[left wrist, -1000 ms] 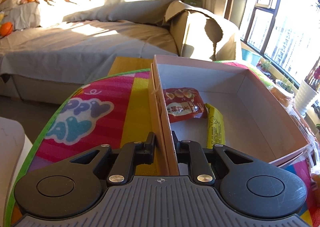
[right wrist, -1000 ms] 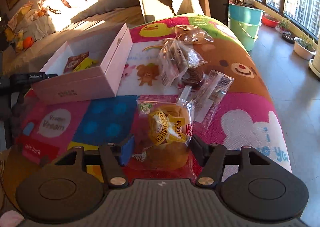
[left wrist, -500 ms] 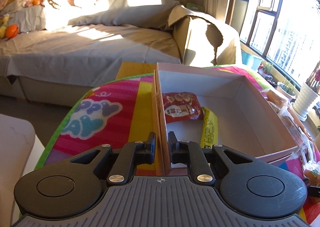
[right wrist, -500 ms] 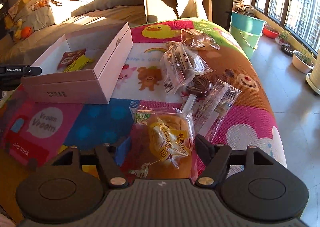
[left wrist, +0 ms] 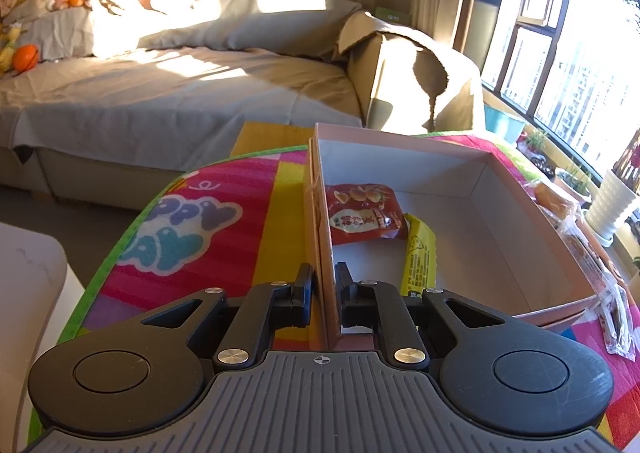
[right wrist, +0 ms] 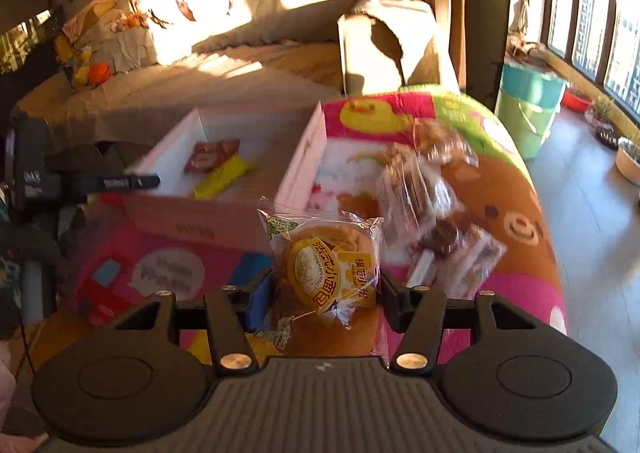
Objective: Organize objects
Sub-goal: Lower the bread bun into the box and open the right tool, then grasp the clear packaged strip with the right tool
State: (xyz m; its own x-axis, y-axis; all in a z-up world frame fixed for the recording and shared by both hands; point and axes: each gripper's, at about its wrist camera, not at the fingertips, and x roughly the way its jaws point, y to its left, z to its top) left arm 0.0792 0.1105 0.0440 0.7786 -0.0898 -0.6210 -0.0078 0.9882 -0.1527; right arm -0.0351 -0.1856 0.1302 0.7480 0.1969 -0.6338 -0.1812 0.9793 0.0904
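Sunlight falls across a pink box [left wrist: 472, 157] on the bright play-mat surface [left wrist: 224, 221]. Left tool [left wrist: 324, 285] is clamped tight on the box's near left wall. Inside the box lie a red snack packet [left wrist: 364, 213] and a yellow bar [left wrist: 420, 253]. Right tool [right wrist: 326, 285], its jaws just closing, grips a wrapped bread bun [right wrist: 328, 265] just right of the box's near corner. More clear-wrapped snacks [right wrist: 424, 193] lie farther right of the box.

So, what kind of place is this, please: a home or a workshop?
Most likely a home living room: a covered sofa with cushions, large windows with potted plants beside them, and a colourful children's play mat under the pink box.
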